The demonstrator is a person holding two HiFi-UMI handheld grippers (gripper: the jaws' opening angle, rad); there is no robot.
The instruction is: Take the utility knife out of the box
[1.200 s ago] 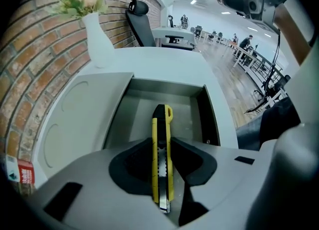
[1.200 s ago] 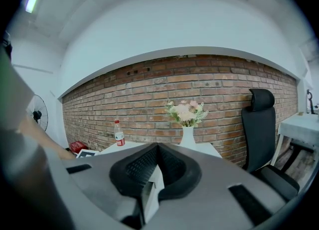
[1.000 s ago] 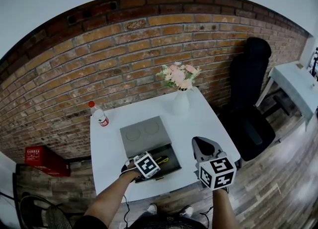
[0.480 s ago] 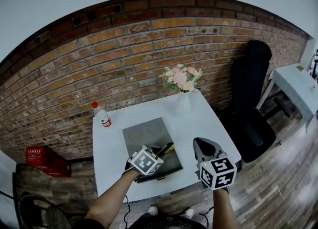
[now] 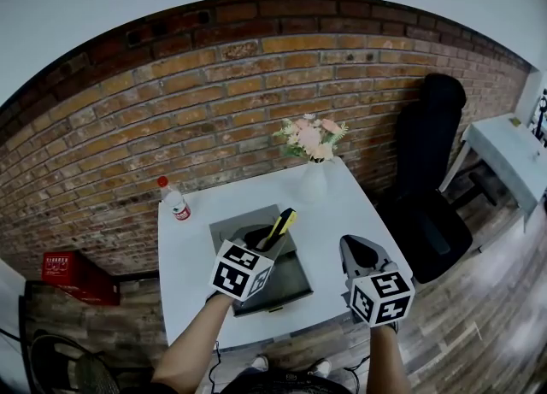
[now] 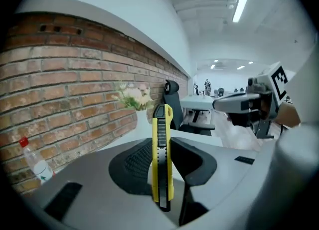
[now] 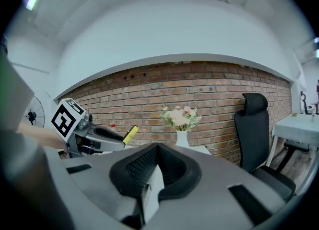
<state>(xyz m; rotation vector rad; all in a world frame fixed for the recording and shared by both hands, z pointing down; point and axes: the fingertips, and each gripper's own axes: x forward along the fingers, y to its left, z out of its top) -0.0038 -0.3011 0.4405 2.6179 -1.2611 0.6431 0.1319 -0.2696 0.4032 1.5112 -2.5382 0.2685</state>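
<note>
The left gripper [image 6: 162,157] clamps the yellow and black utility knife [image 5: 281,226] between its pads, blade end pointing up toward 1 o'clock, above the open grey box [image 5: 289,279] and clear of its rim. The right gripper [image 5: 357,247] hangs at 3 o'clock of the box, jaws pressed together with nothing between them. On the white table [image 5: 184,264], a vase of flowers [image 5: 311,180] stands near the far edge at 1 o'clock of the box, and a red-capped bottle [image 5: 174,199] sits near the far corner at 10 o'clock, both well apart from the knife. A brick wall [image 5: 214,102] closes the far side. A black chair [image 5: 432,170] stands off the table at 2 o'clock, and a red crate [image 5: 75,277] lies on the floor at 9 o'clock. Bare tabletop lies left and right of the box
</note>
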